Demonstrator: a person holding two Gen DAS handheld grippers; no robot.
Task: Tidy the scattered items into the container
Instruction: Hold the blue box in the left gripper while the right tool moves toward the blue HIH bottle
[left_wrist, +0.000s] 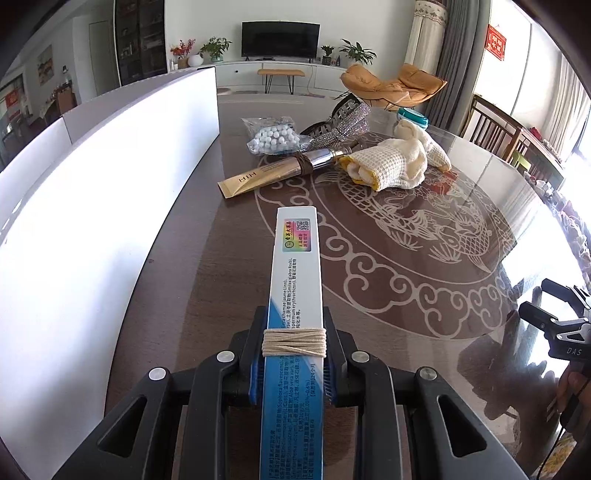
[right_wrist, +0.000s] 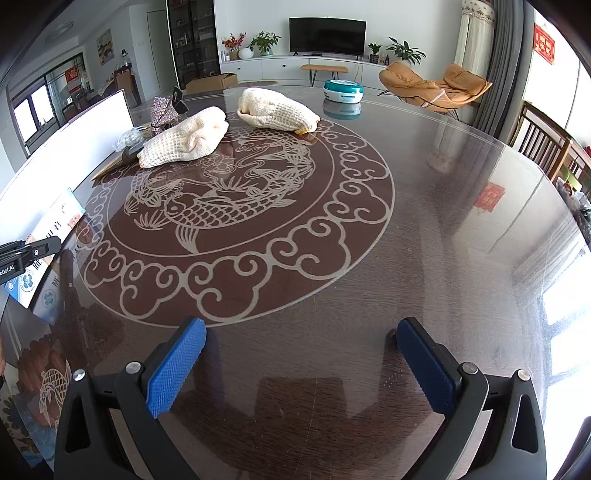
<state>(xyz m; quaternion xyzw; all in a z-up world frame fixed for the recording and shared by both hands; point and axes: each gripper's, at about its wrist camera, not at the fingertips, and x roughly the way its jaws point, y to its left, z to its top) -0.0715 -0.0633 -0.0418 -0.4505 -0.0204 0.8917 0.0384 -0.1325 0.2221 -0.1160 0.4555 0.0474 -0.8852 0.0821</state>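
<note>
Left gripper (left_wrist: 293, 354) grips box (left_wrist: 295, 266) lengthwise, pointing forward.

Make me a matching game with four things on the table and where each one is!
Things:
1. blue-and-white box
2. gold tube
3. bag of white beads
4. teal-lidded tub

Places:
A. at the far edge of the table, behind the cream cloths
B. lying flat, just in front of the bead bag
C. clamped in the left tool
D. near the white container wall, beside the sparkly headband

Pairs: 1-C, 2-B, 3-D, 4-A
</note>
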